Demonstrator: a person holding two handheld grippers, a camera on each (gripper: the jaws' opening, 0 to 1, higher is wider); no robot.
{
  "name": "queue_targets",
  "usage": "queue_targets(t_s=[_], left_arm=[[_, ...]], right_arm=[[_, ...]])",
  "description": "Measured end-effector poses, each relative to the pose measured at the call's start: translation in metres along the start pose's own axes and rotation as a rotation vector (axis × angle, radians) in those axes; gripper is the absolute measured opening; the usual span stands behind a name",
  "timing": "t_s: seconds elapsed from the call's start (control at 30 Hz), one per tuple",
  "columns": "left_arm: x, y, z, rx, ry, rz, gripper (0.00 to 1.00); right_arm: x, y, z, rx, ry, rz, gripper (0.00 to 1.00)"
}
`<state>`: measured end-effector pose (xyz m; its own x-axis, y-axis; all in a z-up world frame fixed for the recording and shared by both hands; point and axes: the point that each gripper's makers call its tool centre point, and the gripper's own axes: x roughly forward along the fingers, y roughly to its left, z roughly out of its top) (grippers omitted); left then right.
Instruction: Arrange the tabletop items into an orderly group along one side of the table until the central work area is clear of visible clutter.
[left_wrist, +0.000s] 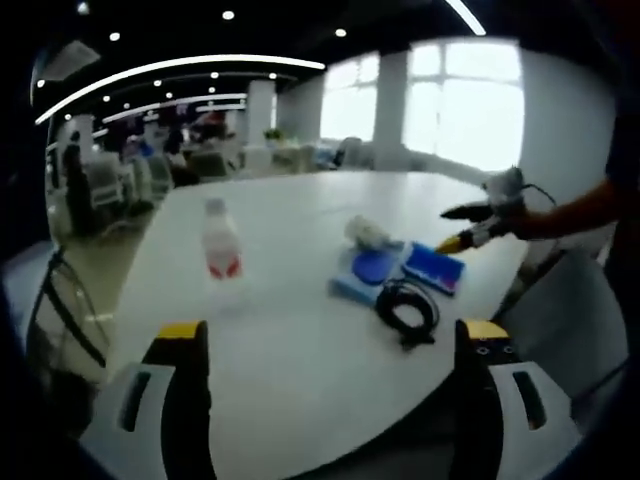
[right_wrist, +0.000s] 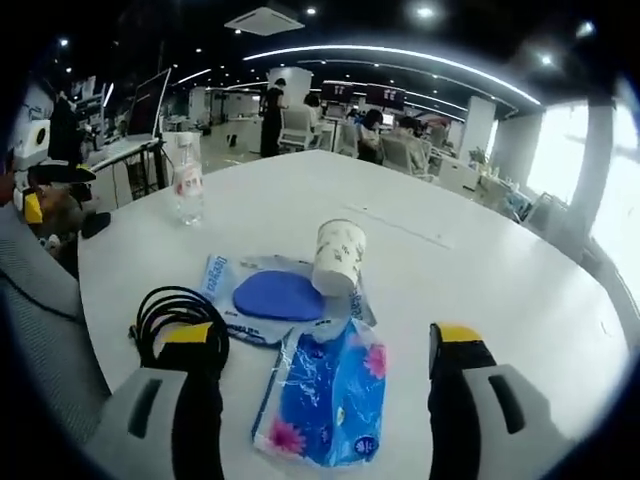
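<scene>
Left gripper (left_wrist: 330, 350): jaws spread wide, nothing between them, hovering over the near edge of the white table (left_wrist: 300, 390).
Right gripper (right_wrist: 325, 350): jaws spread wide, holding nothing; tissue pack lies between and just beyond them. In the left gripper view it comes in from the right (left_wrist: 462, 228), yellow-tipped, close to the tissue pack.
Tissue pack (right_wrist: 325, 400): blue with flower print, flat on the table, directly ahead of the right gripper's jaws.
Blue disc (right_wrist: 278, 296): rests on a light blue packet (right_wrist: 218, 275), just past the tissue pack.
Paper cup (right_wrist: 338, 257): white, patterned, tilted, touching the disc's far edge.
Black cable (right_wrist: 175, 312): coiled, beside the right gripper's left jaw; in the left gripper view ahead and right (left_wrist: 407, 308).
Water bottle (left_wrist: 221, 245): upright, red label, ahead of the left gripper's left jaw, well apart from the cluster.
Background: office desks, chairs, people in the distance.
</scene>
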<state>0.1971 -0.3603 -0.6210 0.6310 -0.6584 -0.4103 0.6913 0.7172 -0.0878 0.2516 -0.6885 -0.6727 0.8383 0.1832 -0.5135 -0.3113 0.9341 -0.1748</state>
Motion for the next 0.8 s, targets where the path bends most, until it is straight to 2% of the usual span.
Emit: queue_targets(t_s=[0.13,0.37,0.53,0.67,0.8], left_arm=[[-0.002,-0.001,-0.006,0.003,0.008,0.009,1.0],[-0.006,-0.001,-0.009,0.023,0.021,0.009,0.99],[-0.004,-0.004,-0.01,0.006,0.004,0.009,0.95],[-0.003,-0.005,-0.009,0.036,0.0,0.007,0.94],[-0.001,-0.004,-0.013,0.045,0.021,0.011,0.92]], right_arm=[[0.014,-0.003,0.002,-0.002,-0.001,-0.002,0.84],[0.04,-0.004,0.001,0.032,0.01,0.004,0.8],[0.061,-0.009,0.002,0.027,0.018,-0.006,0.75],[0.074,-0.013,0.004,0.018,0.026,-0.023,0.76],[0.087,-0.015,0.007,0.025,0.03,-0.03,0.76]])
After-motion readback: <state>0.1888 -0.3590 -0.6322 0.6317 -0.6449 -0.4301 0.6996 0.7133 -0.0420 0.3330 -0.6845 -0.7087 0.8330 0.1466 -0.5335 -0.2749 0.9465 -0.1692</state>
